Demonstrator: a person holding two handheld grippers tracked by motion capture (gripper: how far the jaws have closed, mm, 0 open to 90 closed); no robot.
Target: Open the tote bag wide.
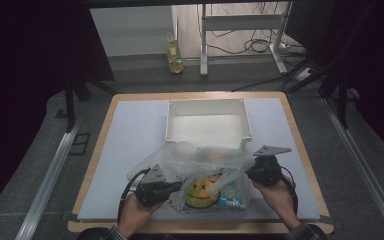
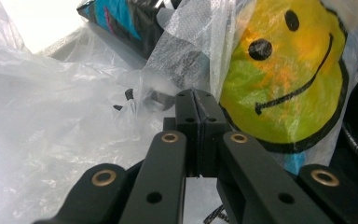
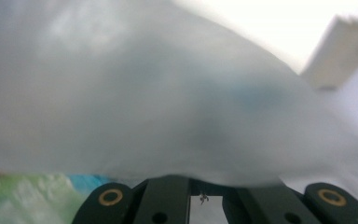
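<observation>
Clear plastic bag (image 1: 200, 162), lying on the tabletop (image 1: 130, 140) just before the white tray (image 1: 209, 122), is being pinched by the closed left tool (image 1: 172, 186) and closed right tool (image 1: 248, 173); smiley item (image 1: 202, 192) is judged not yet emptied into the tray.

The plastic bag (image 1: 195, 160) is clear and milky, and the round item (image 2: 284, 79) inside it is yellow with orange blotches and a black smiling face. Beside it lies a packet (image 1: 232, 199) in blue and green. The tray (image 1: 208, 107) is white, on a pale lavender-grey surface (image 1: 135, 145) edged in light wood.
</observation>
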